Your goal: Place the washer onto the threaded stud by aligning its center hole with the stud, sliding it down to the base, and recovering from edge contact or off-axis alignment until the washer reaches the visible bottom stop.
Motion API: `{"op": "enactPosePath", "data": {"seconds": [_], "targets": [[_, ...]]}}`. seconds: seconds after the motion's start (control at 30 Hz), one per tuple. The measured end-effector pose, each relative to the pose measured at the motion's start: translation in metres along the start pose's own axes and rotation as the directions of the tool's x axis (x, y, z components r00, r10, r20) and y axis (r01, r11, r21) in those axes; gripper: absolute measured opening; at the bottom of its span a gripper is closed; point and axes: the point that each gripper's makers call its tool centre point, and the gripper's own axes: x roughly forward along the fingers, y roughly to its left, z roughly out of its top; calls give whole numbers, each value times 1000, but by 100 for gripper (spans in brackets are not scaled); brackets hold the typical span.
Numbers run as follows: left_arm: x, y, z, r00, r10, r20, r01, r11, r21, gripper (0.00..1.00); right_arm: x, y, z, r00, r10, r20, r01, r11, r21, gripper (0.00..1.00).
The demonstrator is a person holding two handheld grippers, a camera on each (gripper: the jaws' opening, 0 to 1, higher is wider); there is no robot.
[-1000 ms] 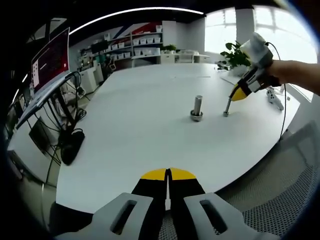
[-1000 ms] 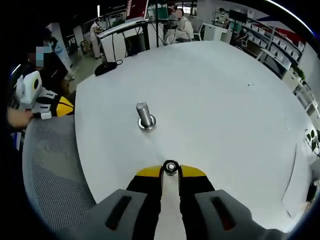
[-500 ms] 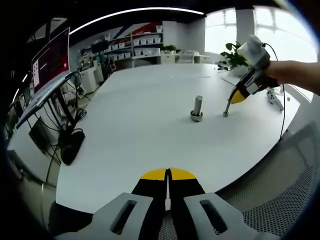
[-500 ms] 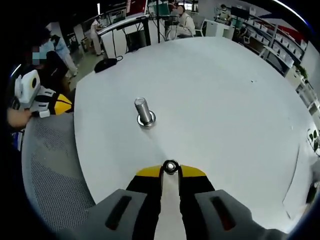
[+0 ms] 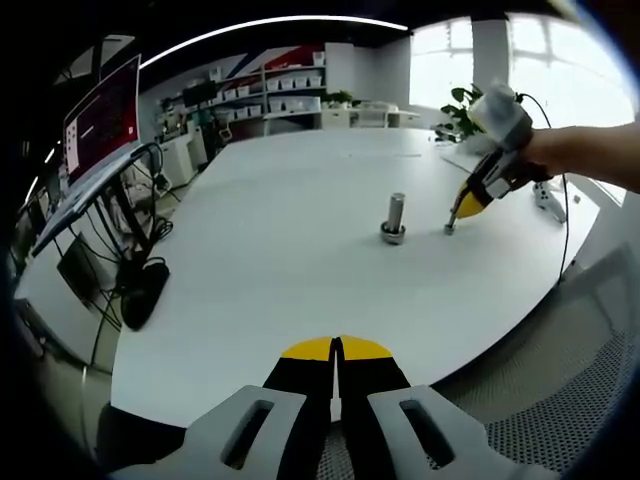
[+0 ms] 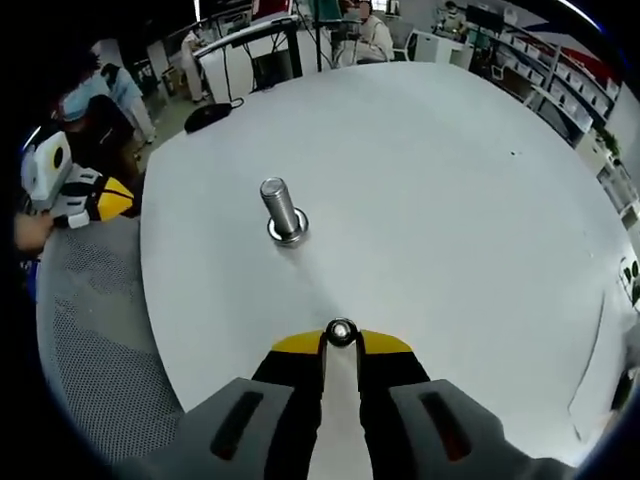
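No readable text — monitor (image 5: 100, 125) lines blurred, shelf bins (image 5: 285, 82) unlabelled

The washer (image 6: 341, 333) is half hidden between the right gripper's fingers (image 6: 385, 345).

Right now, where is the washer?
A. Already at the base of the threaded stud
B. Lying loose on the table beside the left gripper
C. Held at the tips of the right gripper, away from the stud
C: the washer sits pinched at the tips of the right gripper, while the threaded stud stands apart on the white table.
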Motion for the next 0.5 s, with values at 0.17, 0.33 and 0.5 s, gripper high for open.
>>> {"op": "enactPosePath", "data": {"seconds": [0.17,0.33,0.5], "targets": [[0,0,0,1000,-1,3,1,1000,-2,0,7,-1,-4,1000,5,-20,-5,1000,-13,14],[-1,0,1,1000,-2,7,2,1000,-6,0,11,-1,-6,1000,5,-31,-5,1000,-21,14],[-1,-1,2,1000,-4,13,4,1000,-5,0,14,-1,-7,1000,9,-28,-11,997,-75,14]]}}
